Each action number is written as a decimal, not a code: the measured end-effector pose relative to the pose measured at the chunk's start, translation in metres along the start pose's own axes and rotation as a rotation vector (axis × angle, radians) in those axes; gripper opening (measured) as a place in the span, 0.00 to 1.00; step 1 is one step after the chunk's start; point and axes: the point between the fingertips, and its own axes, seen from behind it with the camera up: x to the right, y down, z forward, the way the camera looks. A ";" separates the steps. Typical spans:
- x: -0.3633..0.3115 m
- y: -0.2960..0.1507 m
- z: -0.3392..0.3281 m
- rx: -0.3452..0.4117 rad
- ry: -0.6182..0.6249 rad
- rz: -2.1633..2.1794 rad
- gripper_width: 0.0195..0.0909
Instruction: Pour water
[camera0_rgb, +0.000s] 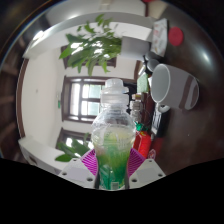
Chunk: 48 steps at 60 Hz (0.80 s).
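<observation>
While the bottle (112, 135) stands upright between the fingers, the gripper (113, 170) looks closed on its lower body, pink pads (91, 160) pressed in at either side. It's a clear plastic bottle, cap on, greenish liquid filling the lower half. Beyond it a leafy plant (92, 45) spreads above a window (85, 98), and a white mug (172, 88) sits off to the right on a shelf. This reads as the carry stage, pour not yet begun. No receiving vessel shows near the fingers, so the next move calls for finding a cup, getting that cap off, then tipping slowly to keep the stream controlled.
</observation>
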 end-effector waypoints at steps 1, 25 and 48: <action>-0.002 -0.004 0.002 0.008 -0.007 0.040 0.19; -0.013 -0.059 0.027 0.097 -0.122 0.587 0.20; -0.004 -0.026 0.025 0.000 0.027 0.129 0.19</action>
